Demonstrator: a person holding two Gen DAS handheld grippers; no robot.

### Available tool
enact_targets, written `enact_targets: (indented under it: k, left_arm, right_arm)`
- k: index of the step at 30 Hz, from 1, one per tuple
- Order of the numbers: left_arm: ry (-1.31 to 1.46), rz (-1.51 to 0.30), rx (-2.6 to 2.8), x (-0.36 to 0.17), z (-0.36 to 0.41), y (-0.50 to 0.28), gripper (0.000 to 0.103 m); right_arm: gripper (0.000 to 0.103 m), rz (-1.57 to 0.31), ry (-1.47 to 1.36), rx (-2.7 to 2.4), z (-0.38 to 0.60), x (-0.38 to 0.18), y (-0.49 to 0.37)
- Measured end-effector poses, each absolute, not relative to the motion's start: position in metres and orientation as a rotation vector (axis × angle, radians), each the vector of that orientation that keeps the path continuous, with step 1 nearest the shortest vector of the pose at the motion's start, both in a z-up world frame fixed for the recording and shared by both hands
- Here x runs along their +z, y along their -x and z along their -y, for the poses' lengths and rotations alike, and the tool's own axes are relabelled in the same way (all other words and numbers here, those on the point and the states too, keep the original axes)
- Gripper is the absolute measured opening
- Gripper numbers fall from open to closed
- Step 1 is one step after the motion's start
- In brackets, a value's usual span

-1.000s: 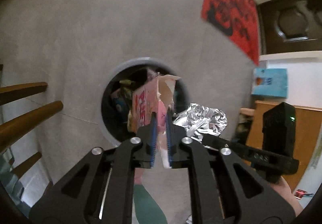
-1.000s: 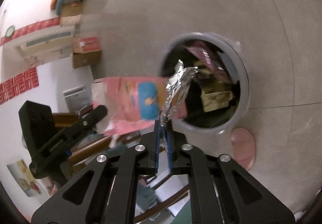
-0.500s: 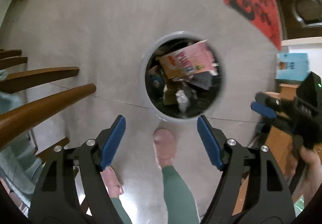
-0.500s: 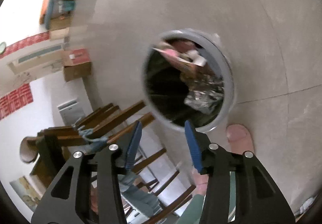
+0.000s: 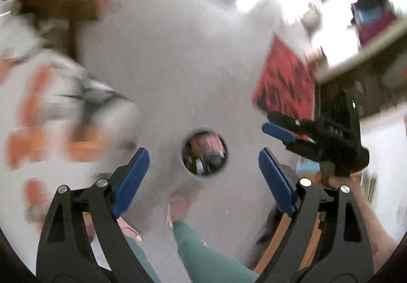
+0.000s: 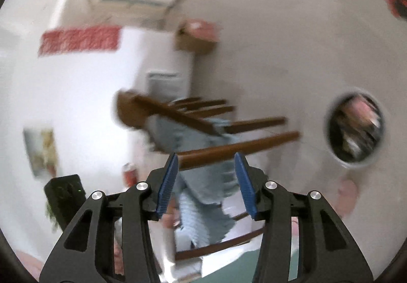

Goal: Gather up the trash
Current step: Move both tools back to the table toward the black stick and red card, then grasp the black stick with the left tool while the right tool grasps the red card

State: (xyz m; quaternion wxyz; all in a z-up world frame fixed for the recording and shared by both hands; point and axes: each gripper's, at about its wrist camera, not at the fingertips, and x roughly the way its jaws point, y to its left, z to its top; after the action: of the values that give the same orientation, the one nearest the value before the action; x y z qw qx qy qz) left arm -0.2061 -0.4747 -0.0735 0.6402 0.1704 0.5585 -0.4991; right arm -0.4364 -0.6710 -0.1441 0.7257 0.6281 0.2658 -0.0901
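A round grey trash bin (image 5: pixel 204 153) stands on the grey floor far below, with pink and dark trash inside. It also shows at the right of the right wrist view (image 6: pixel 355 129). My left gripper (image 5: pixel 203 168) is wide open and empty, high above the bin. My right gripper (image 6: pixel 205 182) is open and empty, and it shows in the left wrist view (image 5: pixel 278 131) to the right. Both views are blurred by motion.
A wooden chair (image 6: pixel 203 135) with a light blue cloth (image 6: pixel 203 181) stands left of the bin. A red mat (image 5: pixel 285 87) lies on the floor. The person's green-trousered leg (image 5: pixel 203 252) and pink slipper (image 5: pixel 176 206) are below. Boxes (image 6: pixel 195 36) stand by the wall.
A second ago each gripper held trash over the bin: a pink carton in the left, crumpled foil in the right. Both opened, the trash fell in, and both grippers have risen far above the bin.
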Motion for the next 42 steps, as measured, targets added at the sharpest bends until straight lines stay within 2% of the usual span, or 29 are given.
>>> enact_targets:
  k: [1, 3, 6, 12, 18, 26, 29, 33, 35, 37, 40, 42]
  left_arm:
    - [-0.336, -1.251, -1.100, -0.059, 0.459, 0.190, 0.090]
    - [-0.224, -1.197, -0.983, -0.030, 0.414, 0.150, 0.094]
    - [-0.114, -1.128, -0.816, -0.006, 0.343, 0.102, 0.096]
    - [0.071, -1.106, -0.467, -0.004, 0.177, 0.031, 0.096]
    - [0.221, -1.124, -0.279, -0.037, 0.050, -0.012, 0.096]
    - [0.316, -1.203, -0.315, -0.090, 0.019, -0.055, 0.096]
    - [0.327, -1.184, -0.336, -0.103, 0.023, -0.064, 0.096]
    - [0.344, -1.192, -0.324, -0.116, 0.031, -0.070, 0.095]
    - [0.329, -1.190, -0.325, -0.121, 0.038, -0.072, 0.095]
    - [0.314, -1.190, -0.326, -0.125, 0.044, -0.074, 0.091]
    - [0.282, -1.207, -0.305, -0.135, 0.054, -0.079, 0.077]
    - [0.231, -1.180, -0.281, -0.134, 0.060, -0.079, 0.056]
  right_arm:
    - [0.048, -0.598, -1.351, -0.154, 0.669, -0.129, 0.414]
    - [0.059, -0.637, -1.278, -0.051, 0.659, -0.100, 0.361]
    - [0.065, -0.703, -1.180, 0.082, 0.632, -0.073, 0.287]
    - [0.078, -0.870, -1.040, 0.319, 0.535, -0.048, 0.144]
    - [0.079, -1.032, -0.932, 0.485, 0.418, -0.061, 0.035]
    - [0.080, -1.183, -0.935, 0.492, 0.349, -0.107, -0.043]
    - [0.078, -1.218, -0.913, 0.476, 0.346, -0.117, -0.059]
    - [0.066, -1.262, -0.856, 0.487, 0.343, -0.127, -0.078]
    - [0.063, -1.276, -0.837, 0.498, 0.342, -0.132, -0.085]
    - [0.056, -1.287, -0.822, 0.523, 0.340, -0.138, -0.092]
    - [0.046, -1.312, -0.813, 0.544, 0.334, -0.148, -0.101]
    - [0.039, -1.326, -0.810, 0.566, 0.332, -0.153, -0.106]
